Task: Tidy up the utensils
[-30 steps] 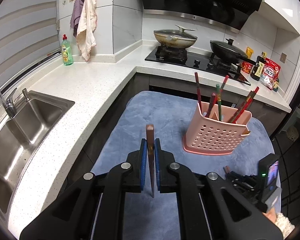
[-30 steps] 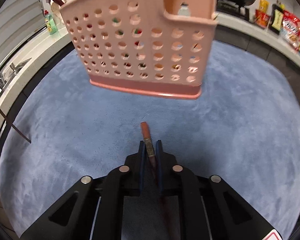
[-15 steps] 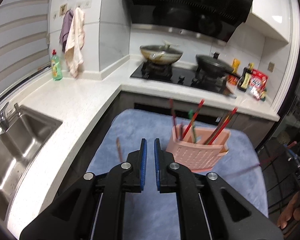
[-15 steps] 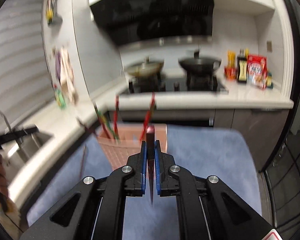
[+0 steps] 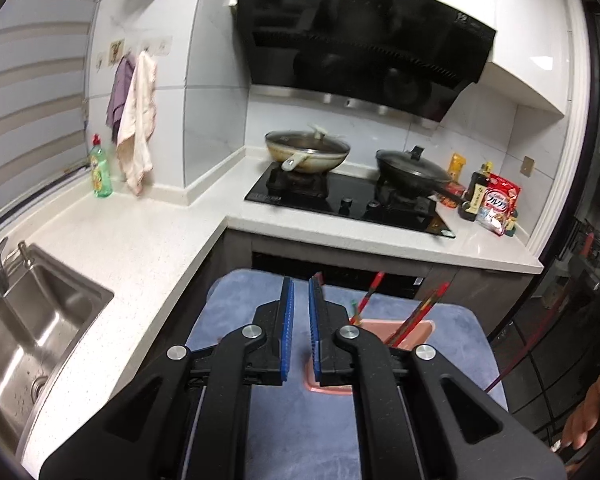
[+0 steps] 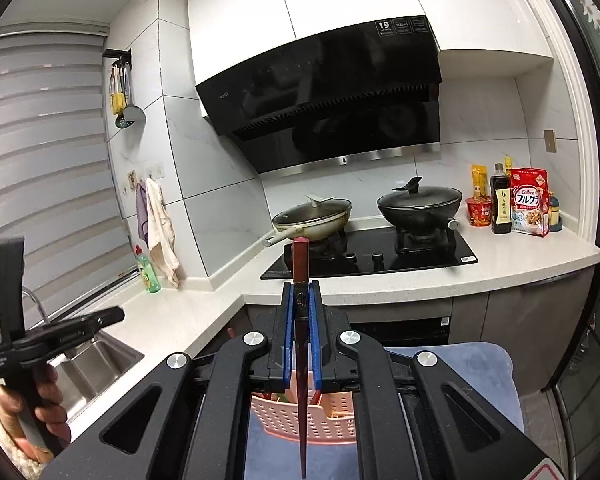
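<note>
The left gripper (image 5: pixel 301 308) has its blue fingers (image 5: pixel 287 320) drawn narrow with nothing between them, raised above the pink utensil basket (image 5: pixel 414 326) that stands on the blue mat (image 5: pixel 236 304), red chopsticks (image 5: pixel 420 310) already leaning inside. The right gripper (image 6: pixel 301 312) clamps one dark red-brown chopstick (image 6: pixel 300 264) upright, thin tip down over the basket (image 6: pixel 332 416), probably so it can drop in point first. On the bench (image 6: pixel 520 258) to the right stands a red Calbee cereal bag (image 6: pixel 529 208), and the hood (image 6: pixel 332 96) shows "19".
</note>
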### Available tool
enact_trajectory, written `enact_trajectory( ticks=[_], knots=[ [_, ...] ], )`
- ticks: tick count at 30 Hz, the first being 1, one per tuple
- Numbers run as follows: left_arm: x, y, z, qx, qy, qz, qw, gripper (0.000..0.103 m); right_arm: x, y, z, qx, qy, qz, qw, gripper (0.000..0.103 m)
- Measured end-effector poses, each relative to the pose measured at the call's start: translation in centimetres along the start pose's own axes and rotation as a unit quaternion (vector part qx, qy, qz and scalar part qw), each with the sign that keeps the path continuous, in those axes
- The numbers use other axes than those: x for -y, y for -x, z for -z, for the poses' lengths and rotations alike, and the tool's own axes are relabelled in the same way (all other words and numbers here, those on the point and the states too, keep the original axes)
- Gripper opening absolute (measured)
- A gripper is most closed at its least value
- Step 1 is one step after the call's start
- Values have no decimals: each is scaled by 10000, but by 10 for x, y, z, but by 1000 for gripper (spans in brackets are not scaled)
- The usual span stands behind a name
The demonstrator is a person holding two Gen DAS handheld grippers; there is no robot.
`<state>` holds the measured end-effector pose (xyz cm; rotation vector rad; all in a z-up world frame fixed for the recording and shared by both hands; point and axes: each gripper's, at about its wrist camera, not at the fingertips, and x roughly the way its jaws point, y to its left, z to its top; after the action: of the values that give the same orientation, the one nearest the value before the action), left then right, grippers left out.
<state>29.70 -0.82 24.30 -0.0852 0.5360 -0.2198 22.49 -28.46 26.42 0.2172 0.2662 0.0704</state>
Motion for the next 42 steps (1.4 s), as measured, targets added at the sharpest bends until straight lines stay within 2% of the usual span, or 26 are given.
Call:
enact_trajectory(
  ticks=[8, 9, 11, 13, 15, 19, 23, 26, 31, 33, 36, 38, 42],
  knots=[
    [-35, -36, 30, -512, 35, -517, 9973, 9, 5, -12, 4, -15, -129, 12, 9999, 7],
    [-40, -45, 35, -621, 63, -567, 9964, 12, 6, -15, 3, -33, -155, -11, 9999, 7],
    [-53, -66, 44, -859, 168, -660, 9940, 32, 8, -21, 4, -66, -215, -54, 9997, 7],
    [-62, -86, 53, -1060, 219, -666, 9919, 40, 9, -27, 5, -81, -230, -65, 9997, 7],
    [-69, -113, 65, -1326, 200, -736, 9882, 42, 8, -37, 3, -103, -265, -119, 9995, 7],
    [-88, -168, 87, -1818, 273, -888, 9789, 42, 4, -56, -2, -135, -296, -241, 9992, 7],
    [-106, -222, 107, -2227, 378, -820, 9707, 41, -1, -70, -9, -90, -256, -332, 9991, 7],
    [-109, -249, 115, -2405, 352, -797, 9667, 41, -4, -76, -16, 7, -182, -376, 9991, 7],
    [-122, -296, 127, -2648, 389, -969, 9586, 40, -6, -85, -24, 77, -108, -408, 9991, 7],
    [-126, -305, 129, -2630, 379, -1036, 9585, 39, -5, -89, -24, 56, -97, -416, 9991, 7],
    [-124, -308, 128, -2523, 253, -1115, 9609, 31, -4, -95, -20, 1, -76, -392, 9992, 7],
    [-123, -307, 128, -2491, 218, -1133, 9616, 9, -2, -99, -18, -42, -101, -384, 9992, 7],
    [-125, -298, 126, -2491, 337, -999, 9627, 7, -2, -102, -15, -68, -104, -294, 9995, 7]
  ],
)
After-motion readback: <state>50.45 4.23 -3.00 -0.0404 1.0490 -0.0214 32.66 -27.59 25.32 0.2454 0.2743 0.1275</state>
